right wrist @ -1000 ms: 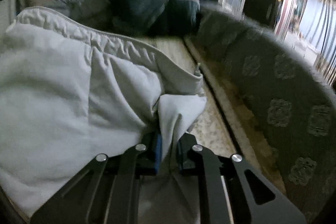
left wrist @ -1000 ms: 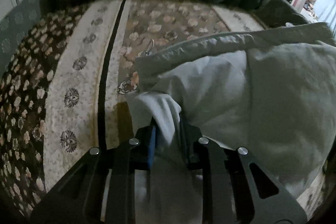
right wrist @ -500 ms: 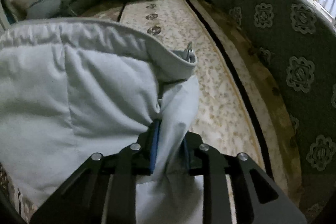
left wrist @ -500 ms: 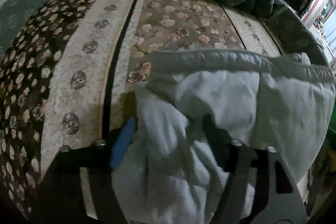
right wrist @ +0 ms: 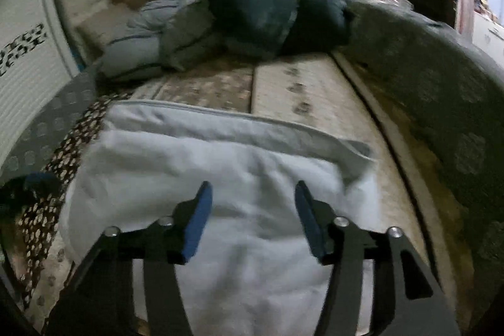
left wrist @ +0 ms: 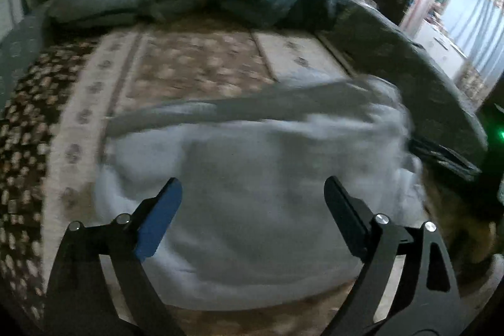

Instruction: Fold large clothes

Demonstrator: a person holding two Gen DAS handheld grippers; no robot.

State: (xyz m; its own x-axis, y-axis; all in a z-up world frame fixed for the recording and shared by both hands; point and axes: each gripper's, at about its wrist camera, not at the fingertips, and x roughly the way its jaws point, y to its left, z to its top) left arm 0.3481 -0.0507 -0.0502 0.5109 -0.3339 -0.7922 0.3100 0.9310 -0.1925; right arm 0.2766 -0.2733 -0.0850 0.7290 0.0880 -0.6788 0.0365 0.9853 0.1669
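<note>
now both jaws opening, nothing gripped: left hand-held gripper (left wrist: pixel 252 197) and right hand-held gripper (right wrist: pixel 252 197) above white garment (right wrist: pixel 220 185); folded bedding (right wrist: pixel 252 18) behind, bed (right wrist: pixel 315 96) bare between.

Both tools share one build. The left gripper (left wrist: pixel 252 200) has flat black angular arms with cut-out openings, two silver screw heads on each side, a blue pad on one finger and a black face on the other. The right gripper (right wrist: pixel 252 210) has the same black arms and silver screws, with blue pads on both fingers.
</note>
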